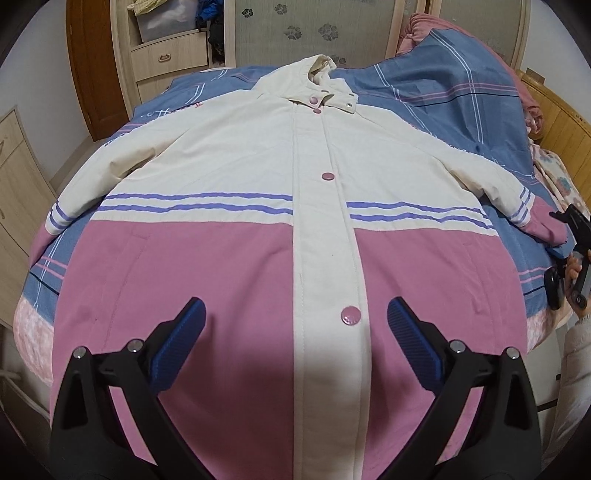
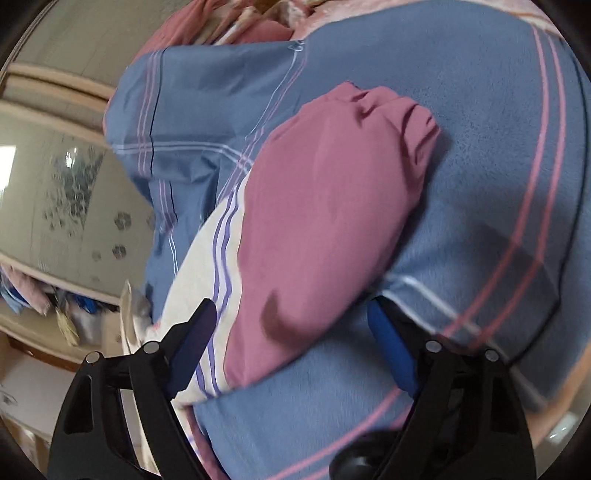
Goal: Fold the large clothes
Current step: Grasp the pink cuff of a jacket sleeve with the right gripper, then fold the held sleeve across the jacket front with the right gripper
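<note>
The left gripper point(image 1: 295, 317) hangs above the lower front of the jacket point(image 1: 258, 177), pointing along the snap placket toward the collar. Its jaws stand wide apart and hold nothing; the blue pads point(image 1: 188, 332) sit on either side of the lowest pink snap point(image 1: 350, 315), above the fabric.

The right gripper point(image 2: 291, 325) is at the end of the jacket's sleeve point(image 2: 325, 206), at the edge of the bed. In the left wrist view it appears at the far right point(image 1: 570, 236), with the person's fingers around its handle. Its jaws are spread wide, one on each side of the sleeve, with the pink cuff section lying between them. The view is blurred, and it is not clear whether the pads touch the fabric.

The jacket lies face up and spread flat on the bed, on a blue striped quilt point(image 1: 424, 96), front closed, both sleeves extended outward. The upper body is cream, the lower body pink, with purple stripes across the join.

Containers: a cabinet point(image 1: 166, 55) behind the bed has an open compartment holding a clear plastic bin point(image 1: 166, 22); its contents cannot be identified. A drawer below it is closed.
</note>
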Tool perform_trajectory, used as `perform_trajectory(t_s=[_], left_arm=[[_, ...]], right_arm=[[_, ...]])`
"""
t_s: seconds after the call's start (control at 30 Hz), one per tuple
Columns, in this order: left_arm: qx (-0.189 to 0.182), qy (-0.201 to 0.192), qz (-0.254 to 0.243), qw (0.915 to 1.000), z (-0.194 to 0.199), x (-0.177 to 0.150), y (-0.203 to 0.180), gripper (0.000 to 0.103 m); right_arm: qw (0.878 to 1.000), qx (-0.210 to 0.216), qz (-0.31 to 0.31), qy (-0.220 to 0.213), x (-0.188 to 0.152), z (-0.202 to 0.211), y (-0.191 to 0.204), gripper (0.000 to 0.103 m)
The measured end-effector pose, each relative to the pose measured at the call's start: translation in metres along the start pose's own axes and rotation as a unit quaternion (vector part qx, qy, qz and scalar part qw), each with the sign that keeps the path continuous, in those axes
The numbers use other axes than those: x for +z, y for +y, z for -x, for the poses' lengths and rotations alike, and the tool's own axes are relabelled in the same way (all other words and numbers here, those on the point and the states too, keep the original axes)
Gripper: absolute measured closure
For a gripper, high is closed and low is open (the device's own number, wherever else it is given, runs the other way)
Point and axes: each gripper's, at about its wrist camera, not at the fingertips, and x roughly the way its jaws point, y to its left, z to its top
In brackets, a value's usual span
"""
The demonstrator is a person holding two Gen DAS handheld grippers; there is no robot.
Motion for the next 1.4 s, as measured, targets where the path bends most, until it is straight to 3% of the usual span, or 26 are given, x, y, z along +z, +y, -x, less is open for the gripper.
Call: perform_trajectory(t_s=[0.07,0.1,0.17,0.3,0.4,0.47,0.57,0.67,0.7,0.73,0.8,0.83,0.9,1.0,1.1,1.2,1.33,1.4], left_arm=[[0.008,0.005,-0.004,1.0,-0.005,0.003,0.0,0.003],[0.01,0.006,-0.004,0.9999,-0.007,0.003,0.0,0.003],[0.011,0.008,0.0,0.9999,-0.009,0.003,0.002,0.003],[0.012,0.012,0.009,0.9998,-0.013,0.004,0.008,0.003],[0.016,0.008,0.013,0.9998,-0.012,0.006,0.01,0.003],[0.016,0.006,0.016,0.9997,-0.012,0.006,0.011,0.003],[0.017,0.004,0.02,0.9997,-0.01,0.006,0.012,0.003],[0.024,0.002,0.022,0.9995,-0.006,0.005,0.016,0.003],[0.027,0.001,0.025,0.9993,-0.005,0.005,0.019,0.003],[0.029,0.0,0.026,0.9992,-0.004,0.004,0.021,0.003],[0.037,-0.003,0.034,0.9988,0.0,0.003,0.029,0.003],[0.039,-0.005,0.037,0.9986,0.001,0.003,0.032,0.003],[0.038,-0.008,0.045,0.9982,0.003,0.005,0.039,0.003],[0.011,-0.011,0.07,0.9974,0.001,0.014,0.051,0.003],[-0.071,-0.003,0.122,0.99,-0.009,0.028,0.061,0.003],[-0.184,0.014,0.171,0.9678,-0.03,0.051,0.058,0.003],[-0.259,0.036,0.16,0.9519,-0.058,0.071,0.024,0.004],[-0.318,0.059,0.169,0.9309,-0.079,0.079,0.011,0.004]], right_arm=[[1.0,-0.022,0.009,-0.009,0.013,0.0,0.002,0.051],[0.999,-0.032,0.008,-0.01,0.018,0.0,0.003,0.074],[1.0,-0.007,-0.002,-0.017,0.026,0.01,0.007,0.086],[0.995,0.027,0.062,-0.075,0.031,0.03,0.051,0.091],[0.983,0.108,0.127,-0.081,0.009,0.054,0.111,0.091],[0.966,0.154,0.196,-0.063,-0.024,0.068,0.164,0.091],[0.932,0.219,0.288,-0.001,-0.084,0.07,0.233,0.091],[0.889,0.256,0.371,0.081,-0.154,0.054,0.287,0.084],[0.875,0.263,0.393,0.105,-0.173,0.049,0.297,0.068],[0.858,0.272,0.414,0.131,-0.195,0.041,0.307,0.042],[0.837,0.292,0.437,0.153,-0.224,0.036,0.314,0.018],[0.833,0.296,0.441,0.156,-0.229,0.037,0.314,0.017],[0.835,0.292,0.436,0.163,-0.229,0.035,0.309,0.017],[0.856,0.269,0.412,0.161,-0.211,0.029,0.292,0.014],[0.878,0.225,0.392,0.157,-0.2,0.03,0.264,0.014],[0.892,0.187,0.384,0.147,-0.203,0.037,0.233,0.013],[0.904,0.149,0.372,0.147,-0.197,0.035,0.191,0.013],[0.908,0.134,0.366,0.152,-0.198,0.032,0.173,0.013]])
